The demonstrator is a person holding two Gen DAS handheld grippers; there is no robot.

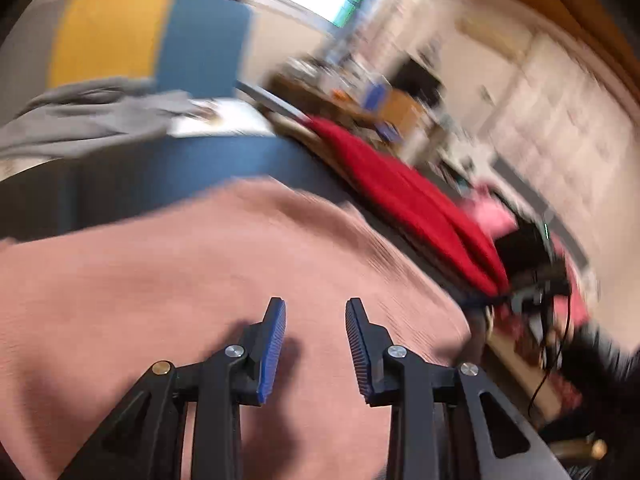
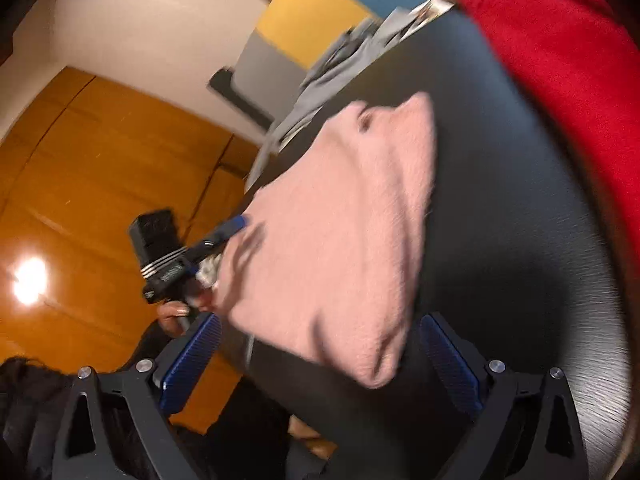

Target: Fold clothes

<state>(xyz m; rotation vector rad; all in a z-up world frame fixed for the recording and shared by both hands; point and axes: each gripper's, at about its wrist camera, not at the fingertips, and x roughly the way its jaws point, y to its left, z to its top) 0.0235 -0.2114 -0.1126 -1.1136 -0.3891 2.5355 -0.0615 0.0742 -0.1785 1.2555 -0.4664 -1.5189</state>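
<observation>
The pink garment [image 2: 336, 236] lies folded into a compact oblong on the dark table [image 2: 520, 208], one long edge reaching the table's edge above the wooden floor [image 2: 100, 168]. In the left wrist view the same pink cloth [image 1: 200, 280] fills the lower half of the blurred picture, directly beneath the left gripper [image 1: 316, 344], whose blue-padded jaws stand partly apart with nothing pinched between them, so it is released over the fabric. The right wrist view shows that gripper [image 2: 240, 224] from outside, its blue tip at the pink garment's edge; whether it touches is unclear. The right gripper [image 2: 320, 364] is spread wide, its two blue pads flanking the near corner of the folded garment without pressing on it. A red garment [image 2: 560, 80] is heaped along the far side of the table, well apart from the pink one, and a grey garment [image 2: 344, 68] hangs over the table's far edge, in front of a panel of blue, yellow and grey [image 1: 152, 32].
</observation>
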